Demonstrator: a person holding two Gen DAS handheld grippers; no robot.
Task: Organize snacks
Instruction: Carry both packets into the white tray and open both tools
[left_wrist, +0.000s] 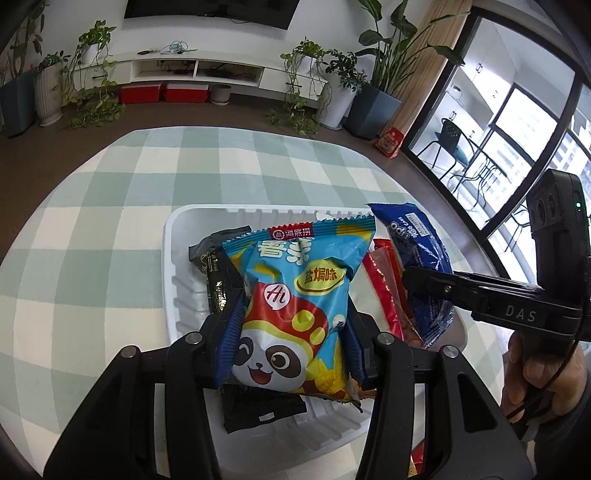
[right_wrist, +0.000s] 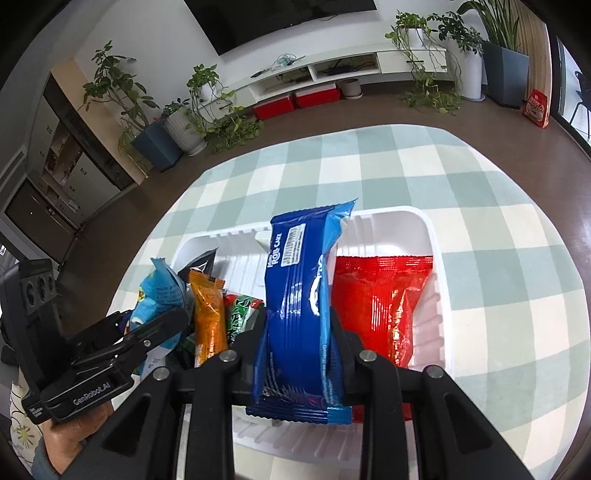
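A checked tablecloth (left_wrist: 110, 229) in pale green and cream covers the table. Beyond it, a long white TV cabinet (left_wrist: 207, 68) runs along the wall, with two red boxes (left_wrist: 162, 92) on the floor beneath it. Potted plants (left_wrist: 92, 77) stand at both ends of the cabinet. A red bag (right_wrist: 536, 108) sits on the brown floor near the glass door (left_wrist: 517, 122).

One white tray (right_wrist: 439, 236), about seven snack packets (right_wrist: 299, 295), two tools (right_wrist: 301, 332).
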